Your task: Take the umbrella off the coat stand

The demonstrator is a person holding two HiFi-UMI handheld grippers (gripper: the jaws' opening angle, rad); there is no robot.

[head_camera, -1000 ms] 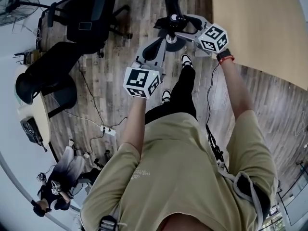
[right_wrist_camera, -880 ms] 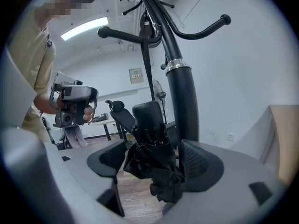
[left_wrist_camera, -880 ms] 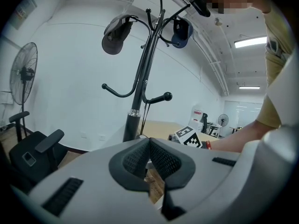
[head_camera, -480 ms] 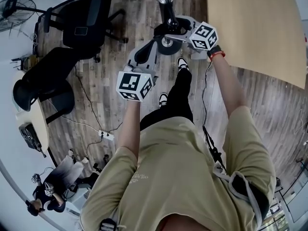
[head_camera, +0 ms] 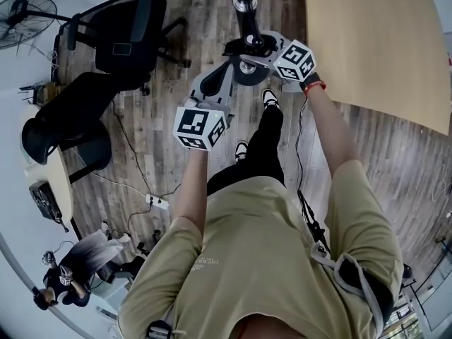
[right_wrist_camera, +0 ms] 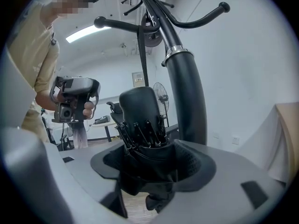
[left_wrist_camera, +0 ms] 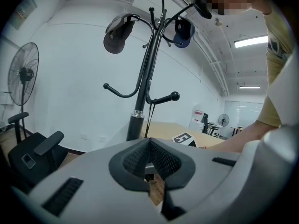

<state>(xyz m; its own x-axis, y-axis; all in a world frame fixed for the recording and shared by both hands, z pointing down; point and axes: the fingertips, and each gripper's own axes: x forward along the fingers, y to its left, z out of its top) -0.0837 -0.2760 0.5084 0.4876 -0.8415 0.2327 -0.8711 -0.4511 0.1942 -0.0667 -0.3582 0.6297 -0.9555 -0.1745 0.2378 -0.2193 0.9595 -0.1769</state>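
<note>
Umbrella point(right_wrist_camera: 140, 111): black, folded, thin ribs bunched under a rounded cap, slack fabric below. It sits dead centre between the right gripper point(right_wrist_camera: 154, 160) jaws. The jaws have just been closing. Their textured dark pads are against the fabric on both sides, set wide. A flat black strap point(right_wrist_camera: 141, 55) runs from the umbrella toward 12 o'clock, up to a ball-tipped hook point(right_wrist_camera: 114, 24). The coat stand point(right_wrist_camera: 184, 92) pole is just beside the umbrella at 2 o'clock: thick matte-black tube, silver collar, thinner curved arms above. Left gripper point(left_wrist_camera: 149, 143): clear of the stand, pad tips together, nothing held. Two dark caps point(left_wrist_camera: 119, 31) hang on the top hooks.
</note>
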